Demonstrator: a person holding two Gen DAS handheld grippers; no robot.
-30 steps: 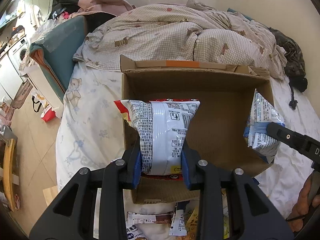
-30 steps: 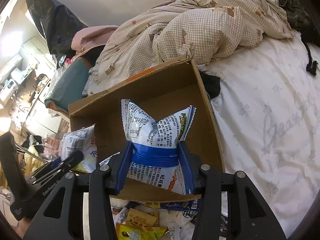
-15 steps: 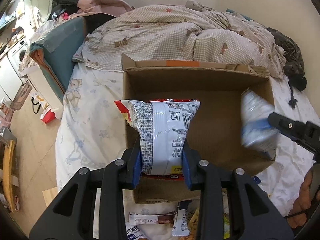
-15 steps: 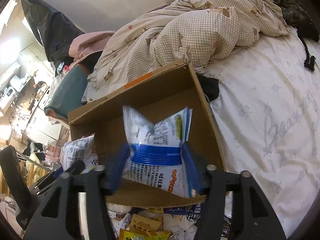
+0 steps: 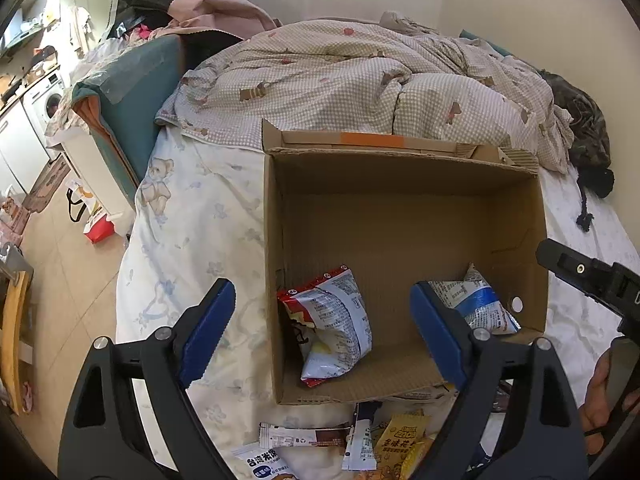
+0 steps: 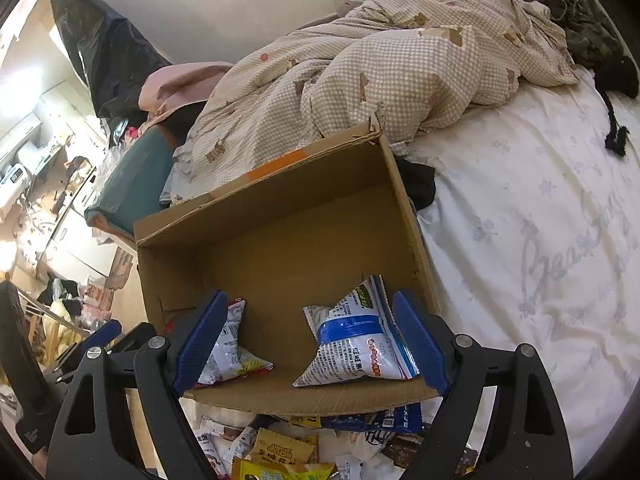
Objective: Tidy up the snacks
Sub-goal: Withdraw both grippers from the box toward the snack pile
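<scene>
An open cardboard box (image 5: 400,216) (image 6: 280,236) stands on the bed. A red-edged silver snack bag (image 5: 332,328) (image 6: 228,352) lies at the box's near left. A blue-and-white snack bag (image 5: 476,308) (image 6: 360,344) lies at its near right. My left gripper (image 5: 320,320) is open and empty above the box's near left wall. My right gripper (image 6: 308,336) is open and empty above the box's near edge; it shows at the right in the left wrist view (image 5: 584,276). Several loose snack packets (image 5: 360,440) (image 6: 280,448) lie on the sheet before the box.
A rumpled checked duvet (image 5: 360,80) (image 6: 400,64) lies behind the box. A dark garment (image 5: 584,128) lies at the far right. The bed's left edge (image 5: 132,240) drops to the floor. White sheet (image 6: 540,240) spreads right of the box.
Both grippers have opened and let go of their bags. The red-edged bag and the blue-and-white bag now lie on the box floor.
</scene>
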